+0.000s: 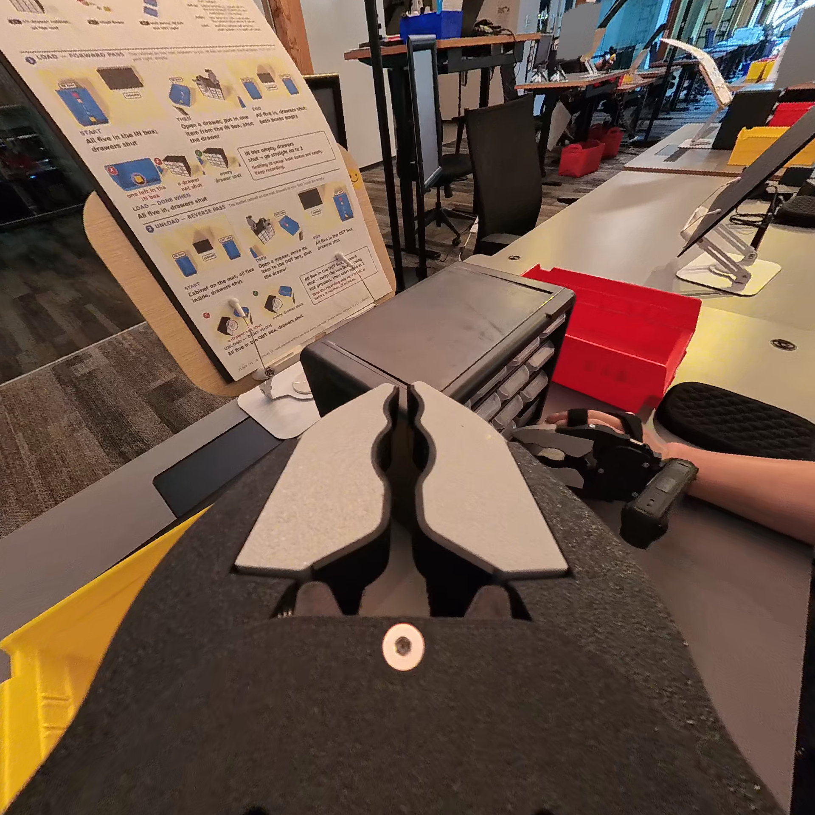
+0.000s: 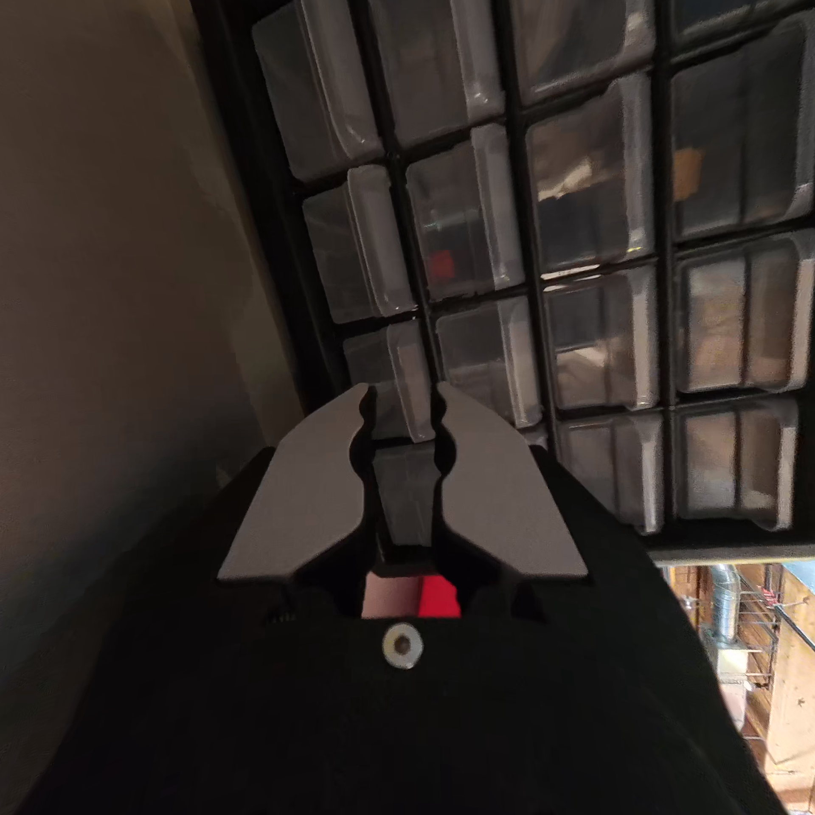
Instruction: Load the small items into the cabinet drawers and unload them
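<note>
The black cabinet (image 1: 441, 317) with clear small drawers stands on the desk. My left gripper (image 1: 402, 388) is shut and empty, held just in front of the cabinet's near top corner. My right gripper (image 1: 529, 436) is at the lower drawers on the cabinet's front. In the right wrist view, which is rolled sideways, my right gripper (image 2: 403, 388) has its fingers closed around the handle of a clear drawer (image 2: 405, 494) at the edge of the drawer grid. A small red item (image 2: 441, 264) shows inside another drawer.
A red box (image 1: 617, 326) sits right of the cabinet and a yellow box (image 1: 66, 639) at the lower left. An instruction board (image 1: 198, 176) on a stand leans behind the cabinet. A black wrist pad (image 1: 736, 419) and a tablet stand (image 1: 723, 260) lie to the right. My hands' fingertips stand some 35 centimetres from each other. My right gripper is the nearer one to the small red item (image 2: 441, 264): about 7 centimetres, against 30 centimetres.
</note>
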`<state>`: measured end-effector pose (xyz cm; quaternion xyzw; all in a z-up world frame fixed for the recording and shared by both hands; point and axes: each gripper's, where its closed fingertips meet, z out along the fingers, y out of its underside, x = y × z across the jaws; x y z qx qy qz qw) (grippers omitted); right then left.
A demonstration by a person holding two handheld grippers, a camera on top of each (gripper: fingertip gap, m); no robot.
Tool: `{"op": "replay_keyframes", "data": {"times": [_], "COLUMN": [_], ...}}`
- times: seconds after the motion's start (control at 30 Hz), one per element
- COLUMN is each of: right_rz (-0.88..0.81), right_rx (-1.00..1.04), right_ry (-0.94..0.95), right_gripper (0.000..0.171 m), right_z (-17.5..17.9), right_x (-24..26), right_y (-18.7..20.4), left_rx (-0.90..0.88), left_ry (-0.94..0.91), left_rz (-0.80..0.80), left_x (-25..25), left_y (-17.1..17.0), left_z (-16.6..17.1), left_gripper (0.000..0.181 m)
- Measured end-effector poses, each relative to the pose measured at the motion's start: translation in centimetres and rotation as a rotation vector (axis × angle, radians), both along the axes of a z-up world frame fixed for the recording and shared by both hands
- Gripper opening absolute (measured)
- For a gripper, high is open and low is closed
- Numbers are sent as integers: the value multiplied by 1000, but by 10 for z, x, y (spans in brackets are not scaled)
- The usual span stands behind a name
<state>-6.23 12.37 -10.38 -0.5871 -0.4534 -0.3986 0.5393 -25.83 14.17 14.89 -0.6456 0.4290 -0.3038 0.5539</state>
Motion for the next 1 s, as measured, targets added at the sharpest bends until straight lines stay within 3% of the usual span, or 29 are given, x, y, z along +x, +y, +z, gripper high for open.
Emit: {"op": "replay_keyframes", "data": {"times": [0.53, 1.0], "right_rz": [3, 38], "right_rx": [69, 61], "right_ry": [-29, -59], "right_gripper": [24, 23], "right_z": [6, 3], "right_x": [0, -6], "right_y": [-2, 0], "left_rx": [-4, -94], "left_ry": [-21, -84], "left_rz": [-140, -87], "left_x": [10, -17], "left_y": [-26, 6], "left_z": [8, 3], "left_gripper": [4, 5]}}
